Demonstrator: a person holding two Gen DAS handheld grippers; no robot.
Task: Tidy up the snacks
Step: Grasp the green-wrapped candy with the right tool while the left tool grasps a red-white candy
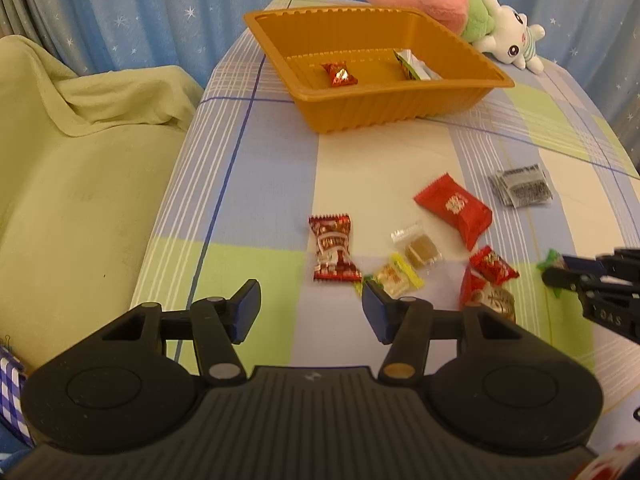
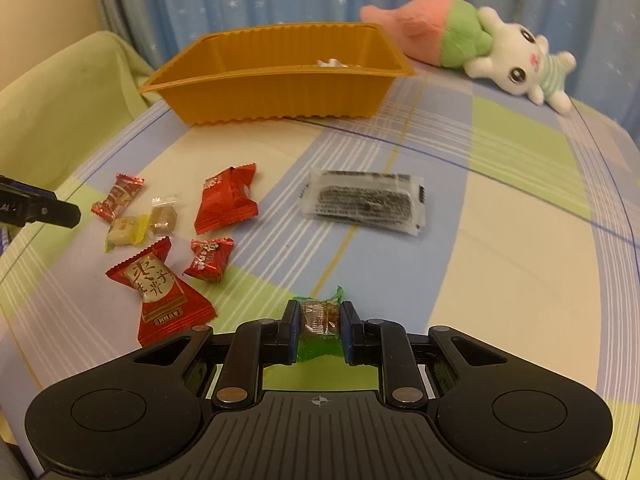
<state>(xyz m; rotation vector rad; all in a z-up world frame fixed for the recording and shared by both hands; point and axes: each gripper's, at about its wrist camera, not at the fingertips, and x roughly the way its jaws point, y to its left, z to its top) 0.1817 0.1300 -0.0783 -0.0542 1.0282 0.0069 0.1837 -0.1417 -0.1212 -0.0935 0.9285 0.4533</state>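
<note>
The right gripper (image 2: 320,322) was clamped on a green-wrapped candy (image 2: 320,318), both pads pressing its sides just above the checked cloth (image 2: 500,240). The left gripper (image 1: 311,312) hung with jaws parted and nothing between them, near a yellow candy (image 1: 396,278). The orange tray (image 1: 400,108) sat well apart beyond the scattered snacks.

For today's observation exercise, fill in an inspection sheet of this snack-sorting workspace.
Surface: plaid tablecloth, flat.
Job's things: orange tray holding a red candy and a few packets; wrapped snacks loose in front of it, among them a clear dark packet.
Clutter: plush rabbit.
Grippers: left gripper open, empty; right gripper shut on green-wrapped candy.
Cables: nothing seen.
Surroundings: starred blue curtain, green-covered seat.
</note>
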